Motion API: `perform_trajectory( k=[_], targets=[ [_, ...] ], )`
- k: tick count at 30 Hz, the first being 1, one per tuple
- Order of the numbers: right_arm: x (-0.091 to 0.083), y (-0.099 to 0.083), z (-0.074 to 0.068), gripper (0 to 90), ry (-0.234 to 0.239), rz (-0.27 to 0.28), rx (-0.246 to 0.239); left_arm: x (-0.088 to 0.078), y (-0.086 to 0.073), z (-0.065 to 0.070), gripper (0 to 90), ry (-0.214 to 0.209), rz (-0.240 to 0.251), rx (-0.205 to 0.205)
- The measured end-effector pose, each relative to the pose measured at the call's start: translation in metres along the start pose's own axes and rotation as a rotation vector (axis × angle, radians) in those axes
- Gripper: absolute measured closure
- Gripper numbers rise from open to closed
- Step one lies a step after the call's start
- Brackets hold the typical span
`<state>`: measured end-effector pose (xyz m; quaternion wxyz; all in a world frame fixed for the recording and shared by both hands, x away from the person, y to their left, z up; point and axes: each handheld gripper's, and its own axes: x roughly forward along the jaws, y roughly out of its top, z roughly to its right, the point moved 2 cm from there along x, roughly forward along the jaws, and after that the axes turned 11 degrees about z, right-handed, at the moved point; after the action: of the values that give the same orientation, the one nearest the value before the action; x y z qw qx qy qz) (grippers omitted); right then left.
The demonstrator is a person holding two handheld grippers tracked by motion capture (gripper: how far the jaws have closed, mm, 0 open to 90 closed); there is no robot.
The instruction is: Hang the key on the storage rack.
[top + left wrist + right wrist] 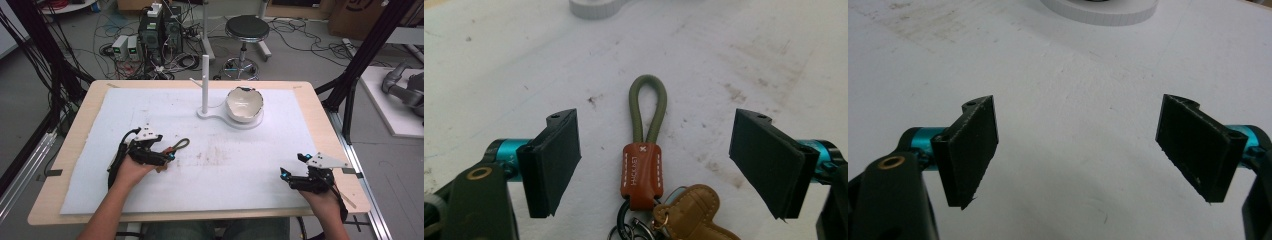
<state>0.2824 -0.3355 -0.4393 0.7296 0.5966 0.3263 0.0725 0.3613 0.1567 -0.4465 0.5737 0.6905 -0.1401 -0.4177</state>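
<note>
Two tongs, one per hand, both near the front edge of the bench point(75, 165). The right tongs point(290, 175) sit at the near right with jaws spread wide over bare white mat point(250, 165) — nothing between them. The left tongs point(167, 156) are also wide open, and one keychain point(642, 165) lies flat on the mat right between the jaws, touching neither. Its long axis runs along the tongs' own line: the green cord loop point(647, 107) points away from the hand, the brown leather tab point(641, 175) comes next, and the rings plus one tan leather charm point(691, 212) are nearest. Farther back — one white stand with an upright post point(205, 82) and one white bowl point(243, 104) on its base.
</note>
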Motion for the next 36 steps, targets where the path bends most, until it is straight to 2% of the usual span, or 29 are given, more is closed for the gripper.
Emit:
perform_trajectory(
  k=[6,10,11,13,16,23,28,31,34,36],
  targets=[
    [-0.006,-0.004,0.002,17.4,-0.01,-0.003,0.004,0.015,-0.002,0.0,21.8,-0.009,-0.057,-0.009],
    [-0.009,-0.005,0.003,17.3,-0.016,0.0,0.009,0.018,-0.005,-0.003,28.3,-0.001,-0.086,-0.024],
    [-0.01,-0.005,0.004,17.4,-0.015,0.001,0.01,0.017,-0.007,-0.004,31.2,-0.011,-0.106,-0.027],
    [-0.01,-0.005,0.004,17.3,-0.017,0.001,0.011,0.016,-0.008,-0.005,39.9,-0.025,-0.114,-0.025],
    [-0.01,-0.005,0.004,17.4,-0.014,0.0,0.01,0.016,-0.01,-0.007,44.8,-0.02,-0.147,-0.031],
    [-0.008,-0.005,0.002,17.3,-0.01,-0.003,0.005,0.014,-0.011,-0.008,60.4,-0.005,-0.151,-0.01],
    [-0.007,-0.004,0.001,17.3,-0.008,-0.004,0.003,0.015,-0.009,-0.001,67.7,0.003,-0.163,0.065],
    [-0.006,-0.004,0.0,17.3,-0.003,-0.006,0.002,0.014,-0.009,-0.001,69.4,-0.002,-0.164,0.082],
    [-0.004,-0.003,0.0,17.4,-0.002,-0.003,-0.003,0.014,-0.009,-0.002,70.3,-0.026,-0.144,0.063],
    [-0.004,-0.003,-0.001,17.4,0.002,-0.003,-0.005,0.012,-0.006,-0.001,70.5,-0.048,-0.105,0.048]
  ],
)
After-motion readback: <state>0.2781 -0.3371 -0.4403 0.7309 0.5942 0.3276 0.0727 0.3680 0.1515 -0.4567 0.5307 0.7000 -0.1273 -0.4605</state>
